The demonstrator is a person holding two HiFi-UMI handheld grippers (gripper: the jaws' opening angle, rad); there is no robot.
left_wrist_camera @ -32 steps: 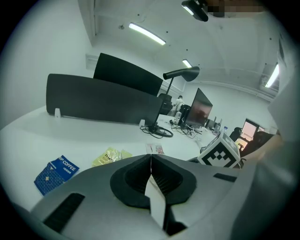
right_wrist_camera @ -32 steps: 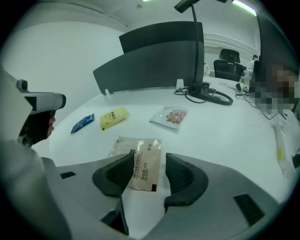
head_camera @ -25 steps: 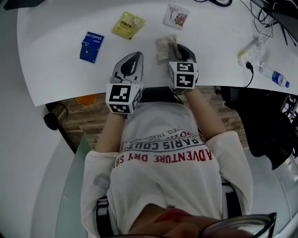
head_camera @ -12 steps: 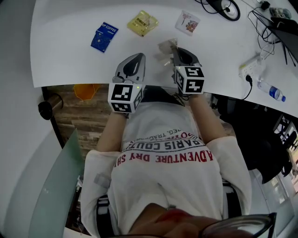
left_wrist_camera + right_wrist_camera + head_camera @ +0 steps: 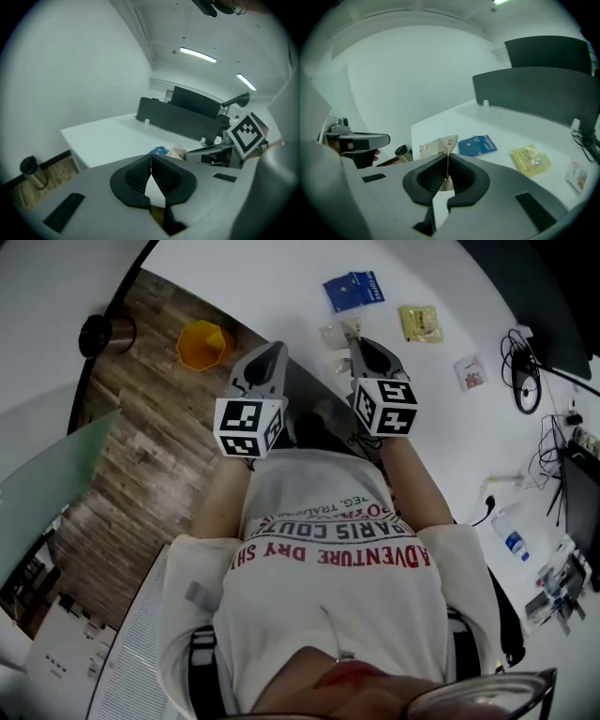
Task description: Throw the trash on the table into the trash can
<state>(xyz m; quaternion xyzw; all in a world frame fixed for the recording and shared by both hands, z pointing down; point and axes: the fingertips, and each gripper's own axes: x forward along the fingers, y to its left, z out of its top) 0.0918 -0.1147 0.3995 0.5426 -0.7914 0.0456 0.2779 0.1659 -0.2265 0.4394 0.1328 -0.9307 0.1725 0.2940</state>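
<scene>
In the right gripper view our right tongs pinch the crinkled wrapper. The left gripper view shows our left tongs pressed together, empty. Only the head view shows the orange trash can on open wooden floor, past the desk edge.

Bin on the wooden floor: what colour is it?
The bin is orange-yellow, clearest in the head view.

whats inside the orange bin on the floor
The orange bin stands open on the wood floor; only its orange inner wall shows, no trash visible. Its bottom is too small to tell. The right tongs grip a crinkled packet.
</scene>
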